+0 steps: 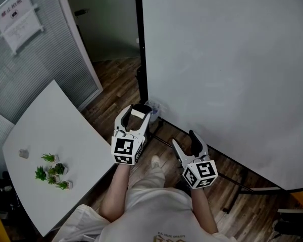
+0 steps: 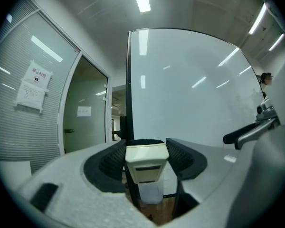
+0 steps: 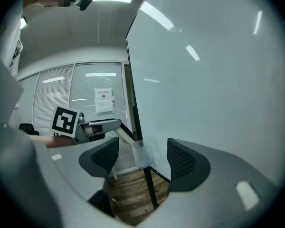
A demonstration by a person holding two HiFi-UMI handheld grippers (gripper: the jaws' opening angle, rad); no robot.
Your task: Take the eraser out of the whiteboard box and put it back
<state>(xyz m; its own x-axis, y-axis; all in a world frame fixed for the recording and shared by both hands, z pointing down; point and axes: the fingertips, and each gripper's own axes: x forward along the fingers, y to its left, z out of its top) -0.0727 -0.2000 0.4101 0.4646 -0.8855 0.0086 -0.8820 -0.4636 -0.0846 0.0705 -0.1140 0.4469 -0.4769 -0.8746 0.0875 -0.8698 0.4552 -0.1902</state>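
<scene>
A cream eraser (image 1: 138,113) sits between the jaws of my left gripper (image 1: 136,110), which is shut on it. In the left gripper view the eraser (image 2: 146,163) stands upright between the black pads, with the translucent whiteboard box (image 2: 150,192) just below and beyond it. That box (image 1: 153,106) hangs at the lower left edge of the whiteboard (image 1: 232,74). My right gripper (image 1: 186,141) is open and holds nothing, to the right of the left one. In the right gripper view its jaws (image 3: 142,148) frame the box (image 3: 143,156), which lies well ahead of them.
A white table (image 1: 50,130) with small green plants (image 1: 53,171) stands at the left. The whiteboard's black post (image 1: 140,44) and stand legs (image 1: 232,178) run across the wooden floor. A glass wall with posted notices (image 1: 17,16) lies beyond.
</scene>
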